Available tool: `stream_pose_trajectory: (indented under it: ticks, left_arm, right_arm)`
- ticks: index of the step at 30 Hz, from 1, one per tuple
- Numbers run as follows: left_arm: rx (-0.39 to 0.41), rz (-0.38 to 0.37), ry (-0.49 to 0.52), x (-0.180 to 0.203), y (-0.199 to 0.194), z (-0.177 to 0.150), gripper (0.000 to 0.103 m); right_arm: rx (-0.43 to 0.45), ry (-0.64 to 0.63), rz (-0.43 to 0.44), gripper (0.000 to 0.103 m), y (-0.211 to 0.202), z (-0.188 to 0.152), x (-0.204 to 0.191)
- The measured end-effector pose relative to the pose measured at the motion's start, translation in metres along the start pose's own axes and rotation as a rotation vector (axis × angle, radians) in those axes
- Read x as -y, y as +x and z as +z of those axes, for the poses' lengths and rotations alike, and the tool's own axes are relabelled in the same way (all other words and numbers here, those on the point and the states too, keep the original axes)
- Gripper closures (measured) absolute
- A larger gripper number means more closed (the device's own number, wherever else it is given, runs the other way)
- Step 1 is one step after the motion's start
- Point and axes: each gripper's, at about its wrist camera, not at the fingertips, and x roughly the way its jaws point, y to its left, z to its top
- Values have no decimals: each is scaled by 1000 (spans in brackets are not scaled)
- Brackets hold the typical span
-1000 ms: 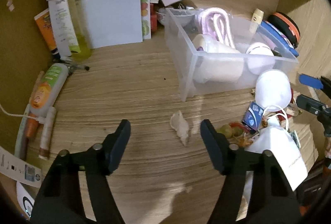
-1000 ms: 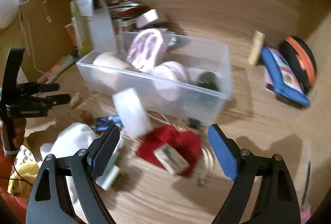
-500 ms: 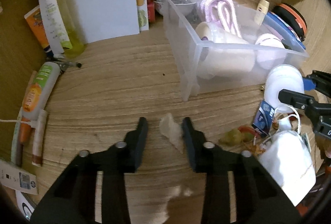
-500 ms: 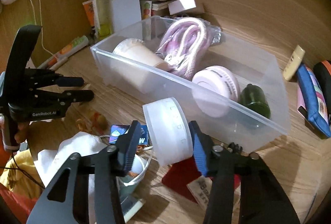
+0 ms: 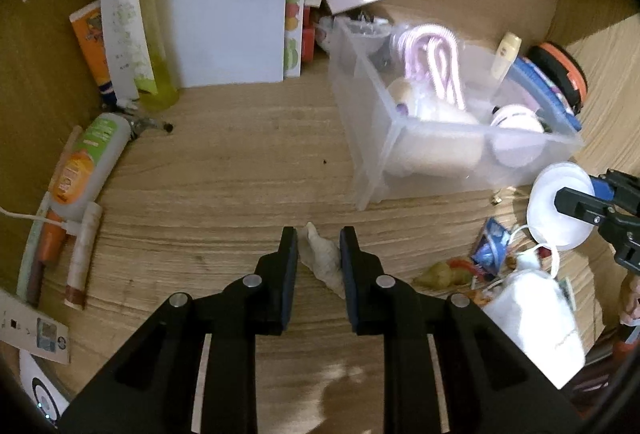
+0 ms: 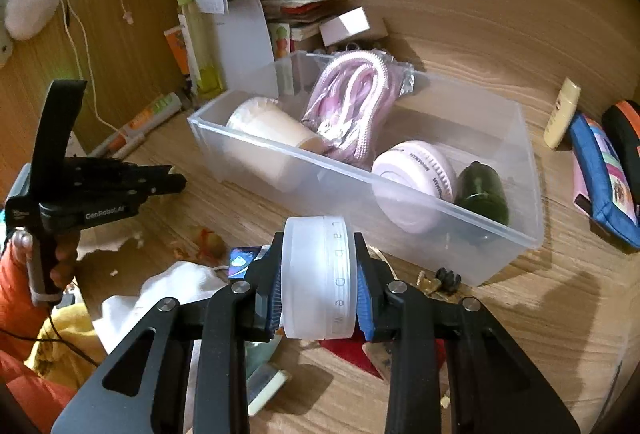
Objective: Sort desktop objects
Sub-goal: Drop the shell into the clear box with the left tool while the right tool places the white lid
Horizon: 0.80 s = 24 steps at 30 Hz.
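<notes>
Both grippers' jaws have just been closing. The left gripper now pinches the pale shell on the desk; the right gripper clamps the white jar beside the clear bin. Both items appear secured, ready for lifting and sorting.

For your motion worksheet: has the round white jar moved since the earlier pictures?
Yes. The white jar, clamped in the right claw, has moved from beside the red cloth nearer the clear bin.

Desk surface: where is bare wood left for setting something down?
Free: the wide patch between the clear bin, the lying orange tube and the left gripper. Also right of the bin toward the blue pouch. Crowded: the litter below the bin, around the white cloth.
</notes>
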Motion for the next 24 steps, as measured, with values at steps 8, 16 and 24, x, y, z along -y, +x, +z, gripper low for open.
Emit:
stream_pose_trajectory:
  ticks: [8, 16, 24]
  left_arm:
    - [96, -4, 20, 7, -32, 12, 82]
    - [177, -12, 41, 17, -51, 30, 82]
    - [243, -66, 54, 36, -55, 57, 82]
  right_arm:
    - [56, 8, -22, 76, -30, 0, 5]
    - [124, 42, -67, 76, -57, 10, 23]
    - [178, 62, -109, 76, -70, 27, 42]
